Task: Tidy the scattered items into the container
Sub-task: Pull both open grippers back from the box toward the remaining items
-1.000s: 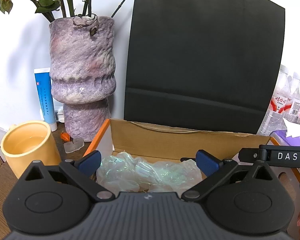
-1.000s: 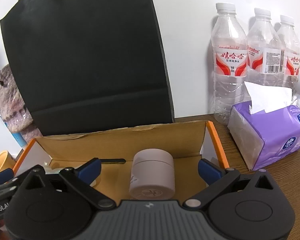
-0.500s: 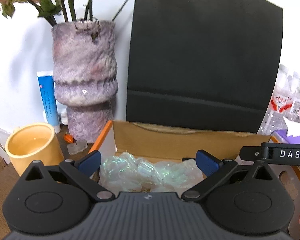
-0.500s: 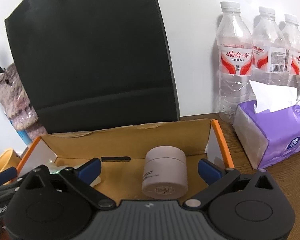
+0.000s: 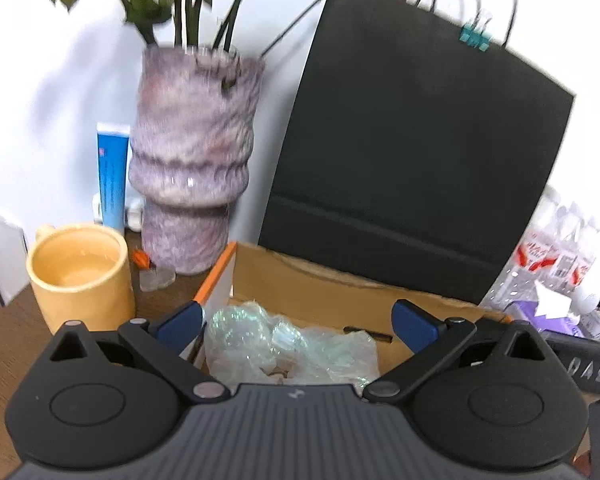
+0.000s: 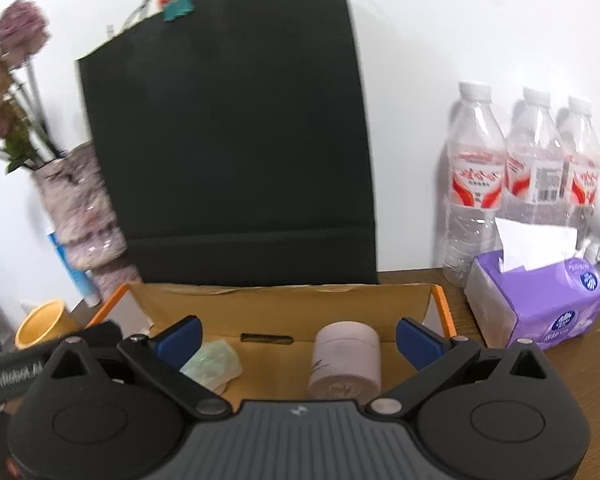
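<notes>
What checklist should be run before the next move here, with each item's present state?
1. Left gripper empty, fingers apart: ok.
2. Right gripper empty, fingers apart: ok.
3. Pink jar inside the cardboard box, lying on its side: ok.
4. Crumpled plastic bag inside the box at its left end: ok.
5. No scattered items left outside the box: cannot tell; the yellow mug and purple tissue pack stand beside it, and the near tabletop is hidden by the grippers.
6. Sharp view for aiming: not ok; both views are motion-blurred.
</notes>
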Tool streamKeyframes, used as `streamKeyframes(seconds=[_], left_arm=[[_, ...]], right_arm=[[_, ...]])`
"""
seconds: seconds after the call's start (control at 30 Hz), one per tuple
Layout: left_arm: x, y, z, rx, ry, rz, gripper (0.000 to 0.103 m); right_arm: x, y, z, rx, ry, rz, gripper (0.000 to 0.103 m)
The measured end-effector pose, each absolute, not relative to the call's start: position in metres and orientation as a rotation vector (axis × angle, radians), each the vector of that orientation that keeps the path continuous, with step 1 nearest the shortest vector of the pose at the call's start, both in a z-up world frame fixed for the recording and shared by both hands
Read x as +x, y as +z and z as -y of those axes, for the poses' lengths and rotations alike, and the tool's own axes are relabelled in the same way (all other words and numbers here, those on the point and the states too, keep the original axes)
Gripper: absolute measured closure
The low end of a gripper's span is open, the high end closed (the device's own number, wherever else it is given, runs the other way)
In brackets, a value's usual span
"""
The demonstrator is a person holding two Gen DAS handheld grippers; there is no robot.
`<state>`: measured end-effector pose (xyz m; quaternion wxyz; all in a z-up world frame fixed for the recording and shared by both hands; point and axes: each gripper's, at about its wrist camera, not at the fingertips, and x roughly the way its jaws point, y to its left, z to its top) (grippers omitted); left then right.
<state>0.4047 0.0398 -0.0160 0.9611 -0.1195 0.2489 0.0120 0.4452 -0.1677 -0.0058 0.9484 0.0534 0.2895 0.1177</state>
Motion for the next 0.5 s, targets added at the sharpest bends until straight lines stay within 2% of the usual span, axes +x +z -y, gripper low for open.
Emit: streamKeyframes(seconds=[0.5], left_arm=[[0.316,0.019,-0.034,-0.21,-0.103,-0.373,0.0]], right_arm=[[0.361,0.023,0.173,-0.005,0.307,-0.441,0.0]])
